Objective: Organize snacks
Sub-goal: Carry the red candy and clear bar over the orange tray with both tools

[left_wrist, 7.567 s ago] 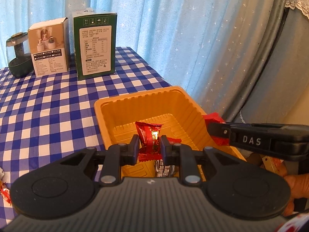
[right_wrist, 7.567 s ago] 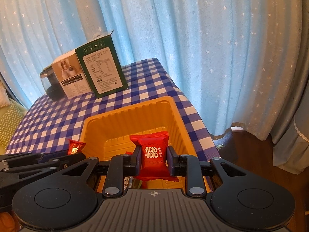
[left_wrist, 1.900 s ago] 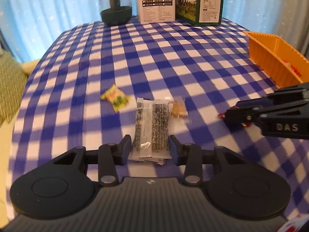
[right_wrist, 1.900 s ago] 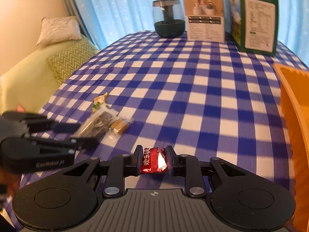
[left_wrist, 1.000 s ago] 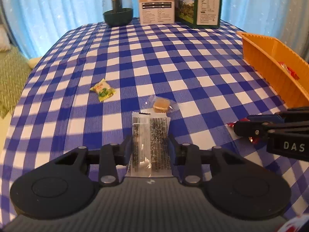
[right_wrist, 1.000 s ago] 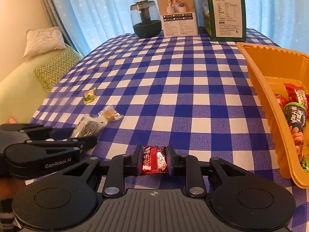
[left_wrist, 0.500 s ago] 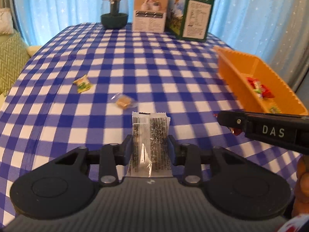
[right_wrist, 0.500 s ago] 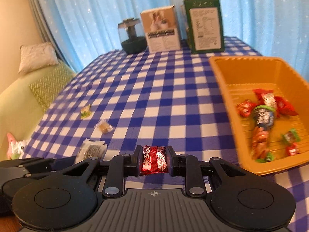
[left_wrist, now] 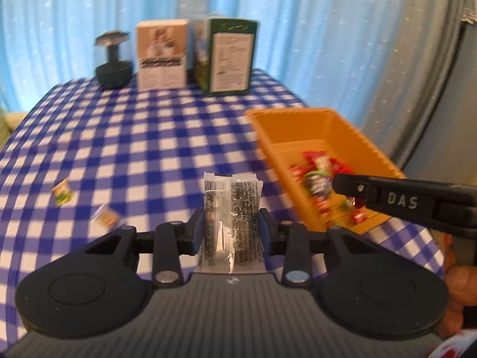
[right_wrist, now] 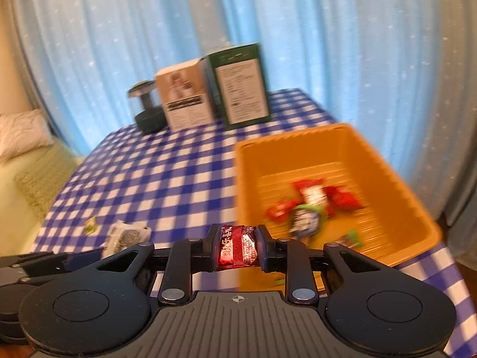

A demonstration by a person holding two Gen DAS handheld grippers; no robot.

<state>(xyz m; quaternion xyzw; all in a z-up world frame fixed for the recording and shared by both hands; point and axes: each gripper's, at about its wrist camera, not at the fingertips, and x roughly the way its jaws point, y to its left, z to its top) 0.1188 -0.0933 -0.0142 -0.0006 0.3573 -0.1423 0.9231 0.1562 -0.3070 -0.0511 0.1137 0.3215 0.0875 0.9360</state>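
Transport step: our left tool (left_wrist: 232,226) clamps the clear packet (left_wrist: 231,208), right tool (right_wrist: 236,246) the red candy (right_wrist: 237,246); next, release over the seemingly near orange bin (right_wrist: 387,164).

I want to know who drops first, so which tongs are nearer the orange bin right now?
Right. The right tongs, shut on a red candy, are at the orange bin's near rim. The left tongs, holding a clear seed packet, sit beside it over the checked cloth.

Two boxes (left_wrist: 162,56) (left_wrist: 229,56) and a dark jar (left_wrist: 113,61) before blue curtains (left_wrist: 313,29).
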